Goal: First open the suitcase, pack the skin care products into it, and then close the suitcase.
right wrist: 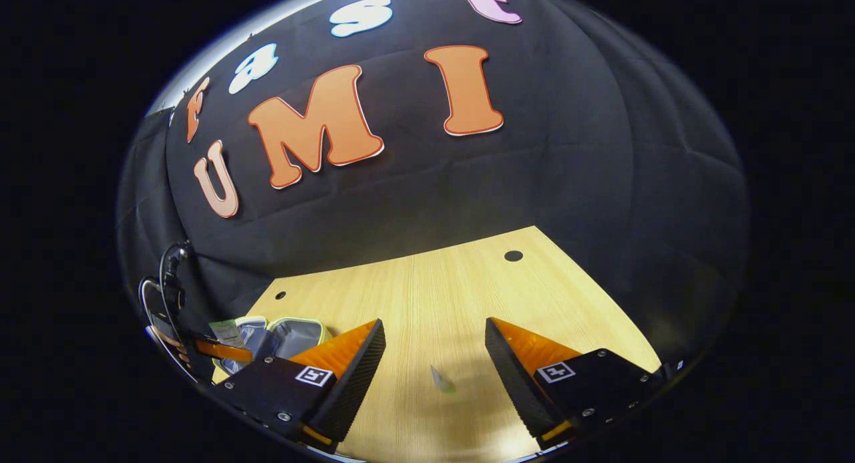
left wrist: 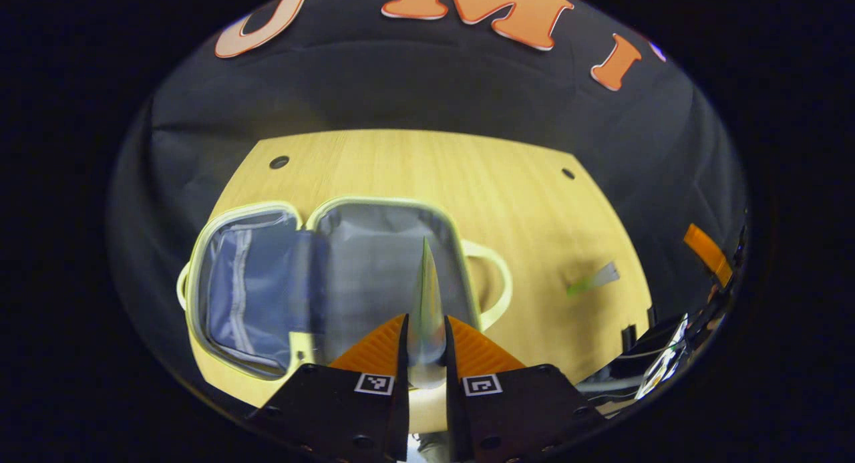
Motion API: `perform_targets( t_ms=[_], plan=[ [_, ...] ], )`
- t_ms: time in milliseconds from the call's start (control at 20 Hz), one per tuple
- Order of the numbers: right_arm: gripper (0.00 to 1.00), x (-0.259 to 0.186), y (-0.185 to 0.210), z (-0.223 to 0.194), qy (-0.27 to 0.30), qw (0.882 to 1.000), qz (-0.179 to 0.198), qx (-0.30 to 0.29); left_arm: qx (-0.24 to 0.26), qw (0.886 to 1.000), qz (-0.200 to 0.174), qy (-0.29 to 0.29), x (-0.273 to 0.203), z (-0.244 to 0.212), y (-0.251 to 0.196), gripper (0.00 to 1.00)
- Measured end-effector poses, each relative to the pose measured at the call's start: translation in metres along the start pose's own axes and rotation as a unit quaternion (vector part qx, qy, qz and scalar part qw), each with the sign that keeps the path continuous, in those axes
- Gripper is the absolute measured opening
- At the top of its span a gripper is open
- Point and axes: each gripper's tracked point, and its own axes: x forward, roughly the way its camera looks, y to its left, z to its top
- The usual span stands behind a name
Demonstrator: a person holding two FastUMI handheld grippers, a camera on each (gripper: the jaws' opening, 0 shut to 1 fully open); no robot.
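Black-draped recording booth [right wrist: 568, 182], wooden table [right wrist: 454, 296]

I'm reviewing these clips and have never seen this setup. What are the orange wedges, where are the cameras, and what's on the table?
No robot: a person holds a two-fingered gripper in each hand, with a fisheye camera riding on each. The orange wedges are the jaws. In the left gripper view, the left gripper is shut on a thin sachet, above the open suitcase, a small zip case lying flat on the wooden table. In the right gripper view, the right gripper is open above another sachet on the table.
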Motion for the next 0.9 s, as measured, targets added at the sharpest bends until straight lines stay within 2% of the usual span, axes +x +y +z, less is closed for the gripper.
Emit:
perform_targets(
  t_ms=[200, 300, 400, 500, 700, 900],
  plan=[
    [0.95, 0.008, -0.006, -0.011, -0.003, 1.0, -0.009, -0.01, 0.028, 0.998, 0.022, 0.053, 0.016, -0.009, 0.027, 0.24],
    [0.95, 0.02, -0.019, -0.039, 0.02, 0.998, -0.021, -0.053, 0.036, 0.997, 0.02, 0.065, 0.023, -0.007, 0.027, 0.23],
    [0.95, 0.036, -0.034, -0.085, 0.067, 0.993, -0.034, -0.095, 0.045, 0.996, 0.008, 0.072, 0.026, -0.006, 0.019, 0.23],
    [0.96, 0.05, -0.032, -0.129, 0.117, 0.988, -0.025, -0.1, 0.062, 0.995, 0.002, 0.078, 0.027, -0.005, 0.013, 0.23],
    [0.96, 0.079, -0.023, -0.167, 0.159, 0.982, -0.003, -0.102, 0.085, 0.993, 0.002, 0.086, 0.026, 0.001, 0.009, 0.23],
    [0.85, 0.095, -0.019, -0.189, 0.187, 0.974, 0.012, -0.128, 0.088, 0.992, 0.001, 0.095, 0.027, -0.001, 0.01, 0.23]
  ],
)
